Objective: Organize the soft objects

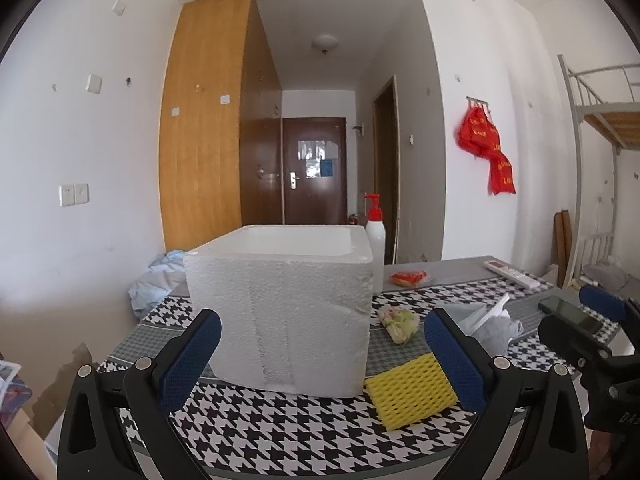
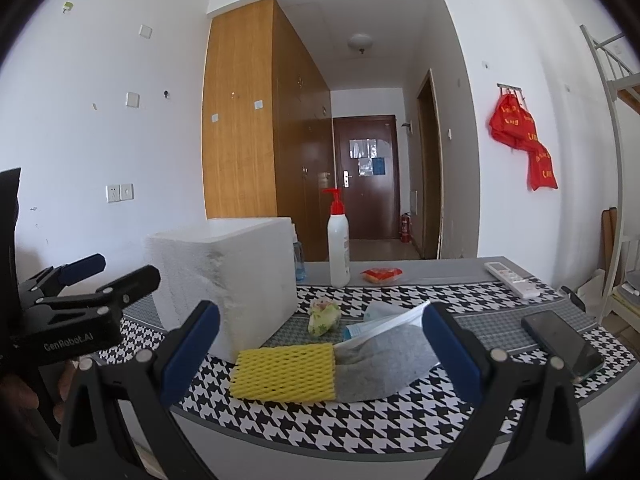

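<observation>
- The foam box (image 1: 280,312) hides its own inside in both views.
- A blue bottle (image 2: 299,258) shows only as a sliver behind the box.
- The grey cloth (image 2: 380,364) lies partly behind the right gripper's finger.
- Lettering on the red bags (image 2: 524,140) is too small to read.

White foam box (image 1: 280,312); yellow mesh sleeve (image 2: 284,372); grey sock (image 2: 380,364); black-white houndstooth tablecloth (image 2: 360,420); blue gripper pads (image 1: 188,354).
</observation>
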Available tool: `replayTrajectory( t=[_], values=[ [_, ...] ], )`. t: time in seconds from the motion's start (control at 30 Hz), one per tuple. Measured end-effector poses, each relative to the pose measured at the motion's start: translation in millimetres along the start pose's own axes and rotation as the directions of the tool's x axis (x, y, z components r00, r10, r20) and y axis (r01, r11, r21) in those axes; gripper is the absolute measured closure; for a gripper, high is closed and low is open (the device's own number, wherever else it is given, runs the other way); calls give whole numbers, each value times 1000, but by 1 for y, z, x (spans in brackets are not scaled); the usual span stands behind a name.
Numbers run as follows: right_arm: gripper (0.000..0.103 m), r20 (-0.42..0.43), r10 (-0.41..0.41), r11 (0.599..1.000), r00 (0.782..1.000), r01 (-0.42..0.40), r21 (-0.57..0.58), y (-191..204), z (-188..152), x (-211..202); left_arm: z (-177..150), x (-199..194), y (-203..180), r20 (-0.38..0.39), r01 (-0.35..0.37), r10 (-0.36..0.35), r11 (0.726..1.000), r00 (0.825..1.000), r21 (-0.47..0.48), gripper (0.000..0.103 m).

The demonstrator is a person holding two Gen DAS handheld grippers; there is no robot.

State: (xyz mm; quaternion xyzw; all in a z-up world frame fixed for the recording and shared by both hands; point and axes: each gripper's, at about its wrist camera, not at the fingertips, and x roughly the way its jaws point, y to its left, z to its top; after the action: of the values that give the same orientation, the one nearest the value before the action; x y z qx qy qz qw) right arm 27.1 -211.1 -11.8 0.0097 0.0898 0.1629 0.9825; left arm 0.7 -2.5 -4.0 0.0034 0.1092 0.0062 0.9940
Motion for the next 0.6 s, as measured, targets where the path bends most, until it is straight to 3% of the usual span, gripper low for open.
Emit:
replayTrajectory(
  t=[0.6],
  values=[
    [1,-26,-12,1000,1000,11,-11,-2,-2,13,-4,11,-6,-44,38,-37,999,998,27,1]
  ],
)
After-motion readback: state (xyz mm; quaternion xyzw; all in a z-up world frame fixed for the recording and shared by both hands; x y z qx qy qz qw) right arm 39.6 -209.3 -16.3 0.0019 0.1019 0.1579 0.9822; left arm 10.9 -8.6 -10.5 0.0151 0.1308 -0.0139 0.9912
